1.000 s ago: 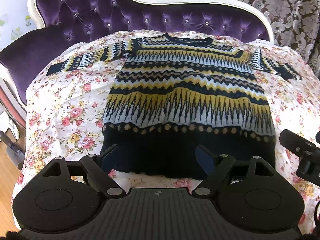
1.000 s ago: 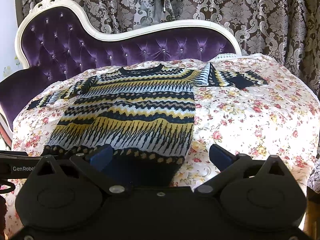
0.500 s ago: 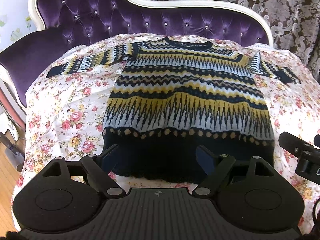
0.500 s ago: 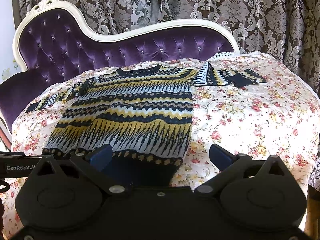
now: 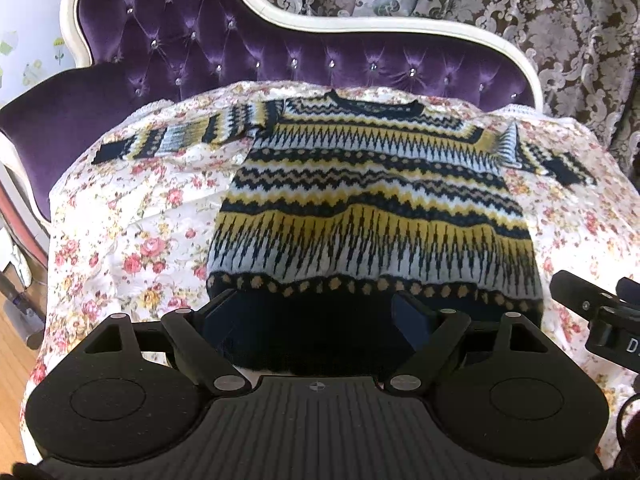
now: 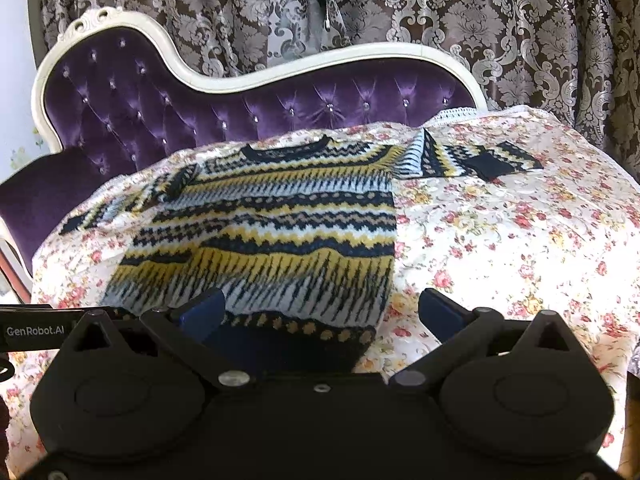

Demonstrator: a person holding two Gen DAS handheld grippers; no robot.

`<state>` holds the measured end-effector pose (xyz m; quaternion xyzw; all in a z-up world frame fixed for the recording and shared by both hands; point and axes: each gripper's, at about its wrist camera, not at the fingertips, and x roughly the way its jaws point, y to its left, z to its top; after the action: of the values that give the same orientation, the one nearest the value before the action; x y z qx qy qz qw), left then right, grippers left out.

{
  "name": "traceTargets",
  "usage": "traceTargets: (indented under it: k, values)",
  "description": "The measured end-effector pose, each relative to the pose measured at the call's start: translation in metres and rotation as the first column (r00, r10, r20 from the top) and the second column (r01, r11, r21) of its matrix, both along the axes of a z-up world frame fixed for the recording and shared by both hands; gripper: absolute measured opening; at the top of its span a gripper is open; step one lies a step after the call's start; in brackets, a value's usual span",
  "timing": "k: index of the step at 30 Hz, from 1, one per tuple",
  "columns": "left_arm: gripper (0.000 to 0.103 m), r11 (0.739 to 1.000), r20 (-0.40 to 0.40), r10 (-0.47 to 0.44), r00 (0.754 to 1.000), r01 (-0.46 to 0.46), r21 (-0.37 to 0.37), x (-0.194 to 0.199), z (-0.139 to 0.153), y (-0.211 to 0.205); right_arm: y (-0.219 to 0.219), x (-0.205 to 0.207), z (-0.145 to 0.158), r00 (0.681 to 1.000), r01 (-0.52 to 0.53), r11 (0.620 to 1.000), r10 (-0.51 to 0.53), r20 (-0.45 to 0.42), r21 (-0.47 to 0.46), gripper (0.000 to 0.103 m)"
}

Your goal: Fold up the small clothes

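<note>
Your striped sweater point(image 5: 372, 216) lies flat, face up, on the flowered sheet point(image 5: 120, 240) over the purple sofa point(image 5: 200, 40), sleeves out, nothing folded yet. Left gripper point(image 5: 316, 316) and right gripper point(image 6: 320, 312) both hover at the dark hem, jaws spread and empty. Next you'd probably pinch a hem corner or sleeve; nothing's blocking, just curtains point(image 6: 480, 20) behind.

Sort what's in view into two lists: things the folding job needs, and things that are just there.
For the job:
- patterned sweater, spread flat
- floral sheet under it
- left tool, open
- right tool, open

Just there:
- purple tufted sofa back
- damask curtain
</note>
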<state>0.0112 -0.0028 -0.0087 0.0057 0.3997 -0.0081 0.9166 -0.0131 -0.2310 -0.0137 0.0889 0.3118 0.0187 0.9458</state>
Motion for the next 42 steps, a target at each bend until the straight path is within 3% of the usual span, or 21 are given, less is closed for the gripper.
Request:
traceTargets:
  k: [9, 12, 16, 18, 24, 29, 36, 42]
  values:
    - [0.082, 0.998, 0.115, -0.054, 0.992, 0.057, -0.02, 0.01, 0.027, -0.001, -0.012, 0.016, 0.012, 0.997, -0.048, 0.996, 0.043, 0.063, 0.076, 0.103]
    - [0.082, 0.993, 0.158, -0.09, 0.983, 0.101, -0.063, 0.017, 0.038, 0.002, -0.019, 0.026, 0.017, 0.995, -0.069, 0.991, 0.061, 0.074, 0.112, 0.103]
    - [0.082, 0.97, 0.203, -0.134, 0.97, 0.17, -0.174, 0.032, 0.048, 0.008, -0.034, 0.044, 0.02, 0.993, -0.102, 0.977, 0.088, 0.08, 0.188, 0.103]
    - [0.082, 0.968, 0.205, -0.137, 0.969, 0.175, -0.181, 0.045, 0.052, 0.008, -0.041, 0.058, 0.022, 0.994, -0.103, 0.974, 0.091, 0.068, 0.2, 0.103]
    - [0.082, 0.985, 0.288, -0.132, 0.948, 0.159, -0.071, 0.087, 0.059, -0.004, -0.066, 0.101, 0.023, 0.997, -0.059, 0.99, 0.053, 0.05, 0.127, 0.103]
    - [0.082, 0.994, 0.311, -0.091, 0.946, 0.106, -0.031, 0.129, 0.048, -0.008, -0.098, 0.146, 0.01, 1.0, 0.014, 0.999, -0.015, 0.021, 0.043, 0.103]
    - [0.082, 0.997, 0.266, -0.071, 0.961, 0.069, 0.017, 0.199, -0.004, -0.017, -0.145, 0.211, -0.031, 0.993, 0.117, 0.981, -0.114, 0.028, -0.158, 0.103]
    - [0.082, 0.996, 0.212, -0.081, 0.974, 0.071, 0.052, 0.243, -0.053, -0.024, -0.184, 0.249, -0.062, 0.983, 0.18, 0.956, -0.184, 0.004, -0.23, 0.102]
